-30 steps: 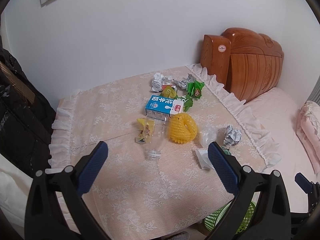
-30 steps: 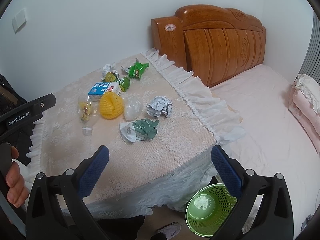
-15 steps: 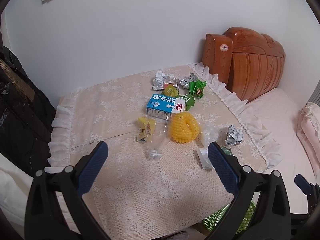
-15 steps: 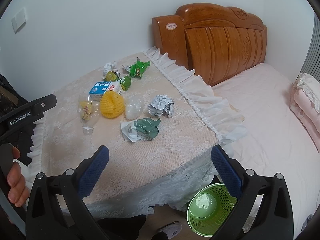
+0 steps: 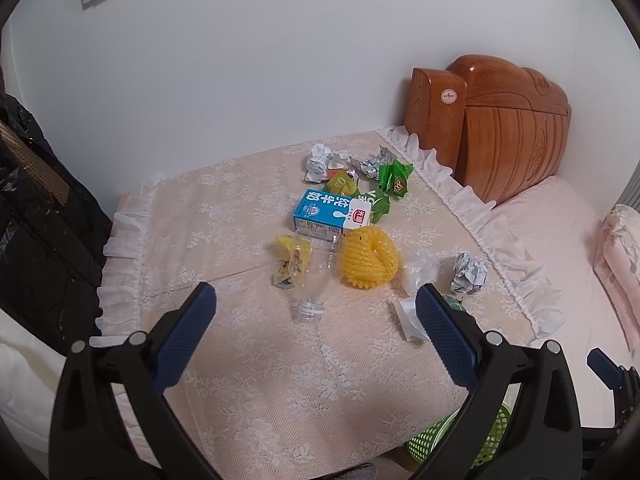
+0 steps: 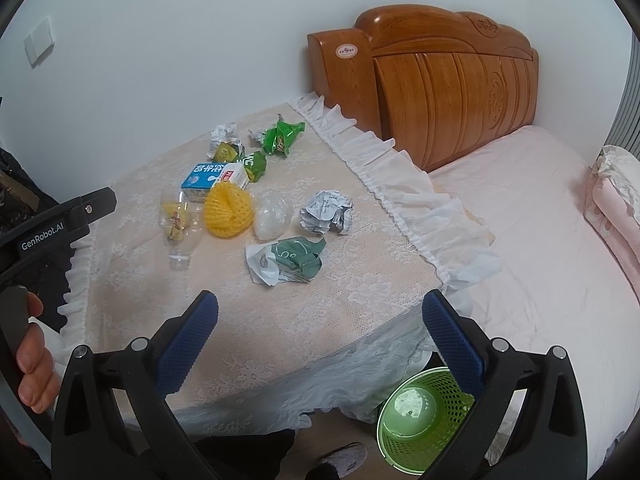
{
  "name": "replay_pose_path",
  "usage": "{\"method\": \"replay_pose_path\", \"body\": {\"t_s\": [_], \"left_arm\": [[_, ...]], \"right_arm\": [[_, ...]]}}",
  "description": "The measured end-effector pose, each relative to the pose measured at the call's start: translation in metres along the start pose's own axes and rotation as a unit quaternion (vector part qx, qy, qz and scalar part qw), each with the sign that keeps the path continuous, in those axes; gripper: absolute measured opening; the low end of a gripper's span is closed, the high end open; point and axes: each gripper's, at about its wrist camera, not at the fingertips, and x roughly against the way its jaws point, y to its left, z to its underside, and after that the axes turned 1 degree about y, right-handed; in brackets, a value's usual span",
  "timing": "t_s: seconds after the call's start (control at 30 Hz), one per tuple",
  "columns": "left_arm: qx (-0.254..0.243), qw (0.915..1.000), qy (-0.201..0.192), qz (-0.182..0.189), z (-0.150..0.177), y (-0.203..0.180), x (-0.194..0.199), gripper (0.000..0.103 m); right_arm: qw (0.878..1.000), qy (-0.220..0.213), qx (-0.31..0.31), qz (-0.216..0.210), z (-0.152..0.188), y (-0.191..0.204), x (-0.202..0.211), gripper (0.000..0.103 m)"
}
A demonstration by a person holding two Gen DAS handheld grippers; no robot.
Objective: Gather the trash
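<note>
Both grippers hang above the near edge of a table (image 6: 304,320) covered in a lace cloth with a white frill, and both have their jaws spread wide with nothing between them. The left gripper (image 5: 316,320) faces the middle of the table; the right gripper (image 6: 320,328) sits nearer the table's right corner.

The trash lies scattered across the far half of the table. A clear plastic bottle (image 5: 314,276) lies on its side with its open neck toward the camera, and a yellow wrapper (image 5: 288,256) lies partly under it. Just right of the bottle sits a yellow foam net (image 5: 368,260), touching a blue and white milk carton (image 5: 326,210) behind it. Farther back are green snack wrappers (image 5: 394,178) and a crumpled white paper (image 5: 318,160) near the wall. Right of the foam net lies a clear plastic bag (image 6: 274,214), then a crumpled paper ball (image 6: 328,212) close to the frill. Nearest the grippers lies a white and green crumpled bag (image 6: 288,260).

A green mesh bin (image 6: 420,420) stands on the floor below the table's right corner, between the table and a bed (image 6: 540,240) with a wooden headboard (image 6: 440,80). A hand (image 6: 34,360) holding the left gripper's handle shows at the left edge of the right wrist view.
</note>
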Motion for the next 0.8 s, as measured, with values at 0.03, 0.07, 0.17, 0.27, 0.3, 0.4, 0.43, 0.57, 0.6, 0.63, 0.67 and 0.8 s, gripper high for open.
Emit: {"method": "replay_pose_path", "body": {"t_s": [0.03,0.07,0.17,0.27,0.3,0.4,0.43,0.57,0.6,0.63,0.67,0.8], "left_arm": [[0.001,1.0000,0.000,0.000,0.0001,0.0005,-0.0002,0.095],[0.002,1.0000,0.000,0.001,0.0002,0.0009,-0.0004,0.095],[0.003,1.0000,0.001,-0.001,-0.0003,0.0012,-0.0004,0.095],[0.004,1.0000,0.003,0.000,0.0006,0.0013,-0.0011,0.095],[0.004,1.0000,0.003,0.000,0.0009,0.0012,-0.0013,0.095],[0.004,1.0000,0.005,0.000,-0.0019,0.0022,-0.0021,0.095],[0.004,1.0000,0.005,0.001,-0.0020,0.0021,-0.0020,0.095],[0.004,1.0000,0.005,0.001,-0.0020,0.0019,-0.0022,0.095],[0.004,1.0000,0.005,0.002,-0.0015,0.0017,-0.0021,0.095],[0.003,1.0000,0.005,0.002,-0.0015,0.0015,-0.0020,0.095],[0.002,1.0000,0.004,0.002,-0.0014,0.0012,-0.0018,0.095],[0.003,1.0000,0.005,0.004,-0.0014,0.0005,-0.0012,0.095]], "right_arm": [[1.000,0.000,0.000,0.001,0.0000,0.0000,-0.0001,0.101],[1.000,0.001,0.000,0.000,-0.0003,0.0002,-0.0002,0.101],[1.000,0.001,0.000,0.000,-0.0009,0.0005,-0.0003,0.101],[1.000,0.001,0.000,0.000,-0.0008,0.0003,-0.0003,0.101],[1.000,0.002,0.001,0.001,-0.0009,0.0006,-0.0006,0.101],[1.000,0.003,0.000,0.001,-0.0011,0.0005,-0.0015,0.101],[1.000,0.003,0.000,0.001,-0.0009,0.0008,-0.0014,0.101],[1.000,0.003,0.001,0.000,-0.0007,0.0007,-0.0014,0.101],[1.000,0.003,0.001,0.000,-0.0007,0.0005,-0.0016,0.101],[1.000,0.003,0.001,0.000,-0.0006,0.0004,-0.0018,0.101],[1.000,0.003,0.001,-0.001,-0.0006,0.0004,-0.0017,0.101],[1.000,0.003,0.002,0.002,-0.0004,0.0003,-0.0018,0.101]]}}
